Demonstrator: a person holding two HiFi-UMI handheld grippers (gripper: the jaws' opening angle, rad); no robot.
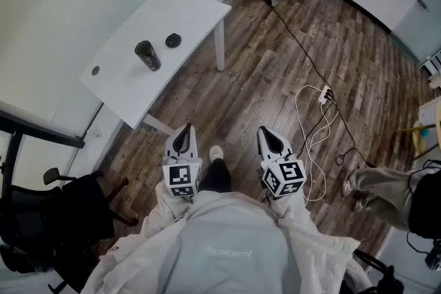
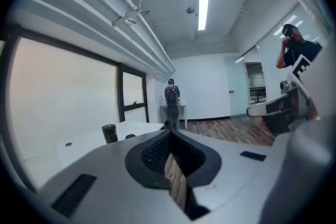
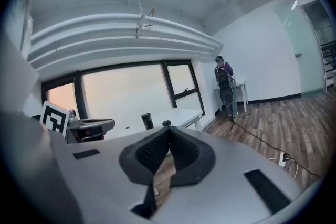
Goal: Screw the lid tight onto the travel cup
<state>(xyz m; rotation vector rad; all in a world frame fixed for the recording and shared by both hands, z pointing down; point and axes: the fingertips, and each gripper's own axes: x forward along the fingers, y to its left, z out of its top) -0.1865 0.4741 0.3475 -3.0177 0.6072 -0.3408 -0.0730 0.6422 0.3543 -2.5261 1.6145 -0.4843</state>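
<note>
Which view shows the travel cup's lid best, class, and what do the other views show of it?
The head view: from above, the lid shows as a whole dark disc on the white table, apart from the travel cup. Both gripper views show only a small dark bump, side-on.

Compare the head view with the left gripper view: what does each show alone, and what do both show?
Head view only: the power strip on the wooden floor, and a black office chair. Left gripper view only: the ceiling light and the white ceiling pipes. Both: the left gripper, shut with nothing between its jaws, and the white table, with the travel cup upright and its lid lying beside it, apart.
</note>
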